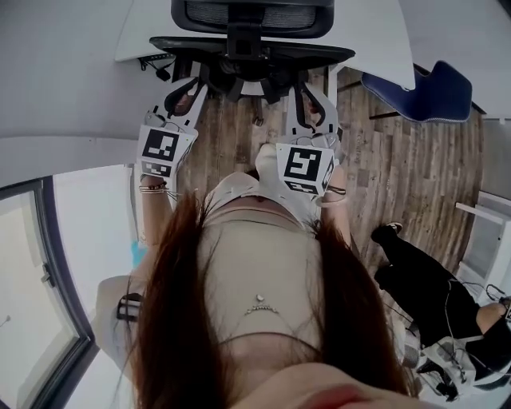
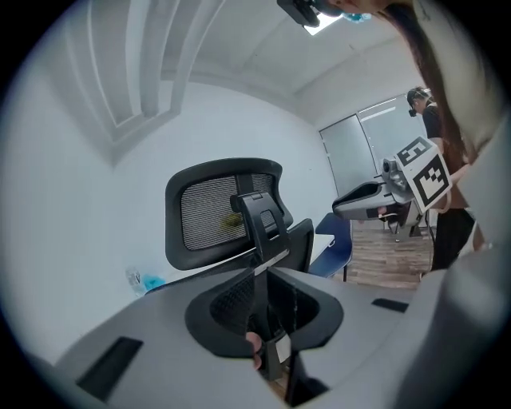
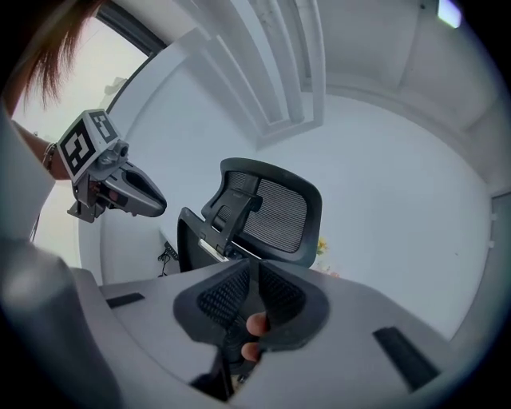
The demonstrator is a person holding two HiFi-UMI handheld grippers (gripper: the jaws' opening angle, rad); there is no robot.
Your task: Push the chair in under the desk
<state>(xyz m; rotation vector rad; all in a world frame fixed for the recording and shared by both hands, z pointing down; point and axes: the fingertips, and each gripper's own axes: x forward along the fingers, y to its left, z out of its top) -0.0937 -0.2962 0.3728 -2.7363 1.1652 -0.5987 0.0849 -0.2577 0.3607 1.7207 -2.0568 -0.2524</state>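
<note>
Nearly level, hand-held grippers [image 1: 190, 89] [image 1: 307, 100] point at chair [image 1: 251, 14]

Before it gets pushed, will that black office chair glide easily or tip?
The chair probably glides: the wood floor looks smooth, though its wheels are hidden. Its tall headrest suggests a high push might rock it. The mesh likely flexes slightly.

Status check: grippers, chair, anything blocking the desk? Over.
Left gripper and right gripper shut, empty, behind chair back. Chair faces desk. Blue chair off right, looks clear of path.
</note>
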